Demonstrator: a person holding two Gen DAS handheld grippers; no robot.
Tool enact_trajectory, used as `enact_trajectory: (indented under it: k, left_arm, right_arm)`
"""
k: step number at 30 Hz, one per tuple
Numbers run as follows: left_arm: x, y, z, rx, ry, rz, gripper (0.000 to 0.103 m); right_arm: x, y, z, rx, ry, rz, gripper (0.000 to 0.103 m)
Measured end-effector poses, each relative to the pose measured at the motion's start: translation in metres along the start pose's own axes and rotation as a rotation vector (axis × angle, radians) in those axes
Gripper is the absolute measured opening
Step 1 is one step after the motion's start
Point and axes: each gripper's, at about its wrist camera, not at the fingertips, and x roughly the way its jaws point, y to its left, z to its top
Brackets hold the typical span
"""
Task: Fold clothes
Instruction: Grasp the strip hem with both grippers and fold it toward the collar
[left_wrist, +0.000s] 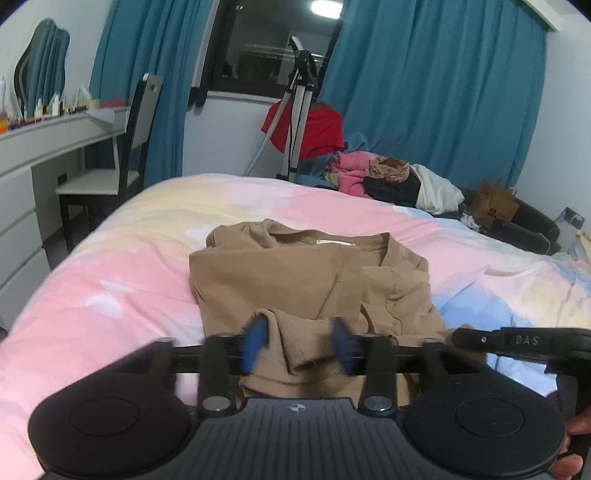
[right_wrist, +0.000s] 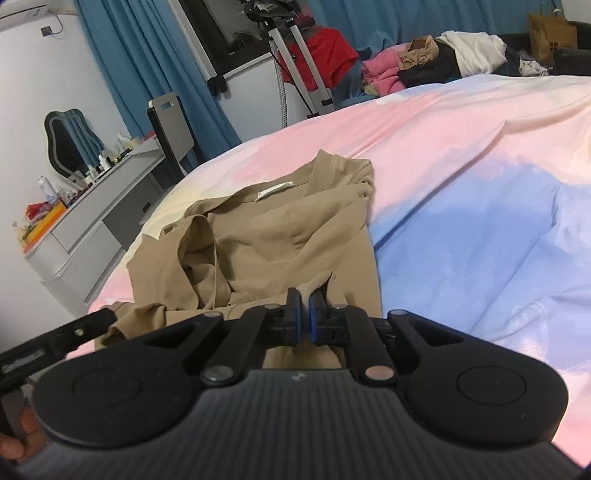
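Note:
A tan shirt (left_wrist: 295, 273) lies partly folded on the pastel bed cover (left_wrist: 122, 266), collar and white label away from me. My left gripper (left_wrist: 299, 343) is open at its near edge; a bunched fold of tan cloth sits between the blurred blue pads (left_wrist: 255, 341). In the right wrist view the same shirt (right_wrist: 266, 236) lies ahead, and my right gripper (right_wrist: 305, 317) is shut on a pinch of its near hem. The other gripper's black handle shows at each view's edge.
A pile of unfolded clothes (left_wrist: 391, 177) lies at the far side of the bed. A tripod (left_wrist: 299, 110) with a red garment stands behind it by blue curtains. A grey dresser (left_wrist: 44, 147) and a chair (left_wrist: 110, 177) stand to the left.

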Motion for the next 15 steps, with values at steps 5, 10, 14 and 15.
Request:
enact_trajectory:
  k: [5, 10, 14, 15]
  left_arm:
    - [-0.037, -0.014, -0.004, 0.031, -0.044, -0.008, 0.082]
    - [-0.073, -0.019, -0.01, 0.022, -0.077, 0.005, 0.1]
    - [-0.095, -0.015, -0.016, -0.076, -0.03, -0.057, 0.102]
    - [-0.098, -0.014, -0.017, -0.11, -0.008, -0.084, 0.102]
  right_arm:
    - [-0.028, 0.004, -0.003, -0.023, -0.081, -0.012, 0.077]
    - [-0.063, 0.016, -0.009, -0.07, -0.137, -0.022, 0.077]
    - [-0.083, 0.02, -0.016, -0.053, -0.156, -0.039, 0.077]
    - [-0.086, 0.019, -0.017, -0.04, -0.149, -0.043, 0.077]
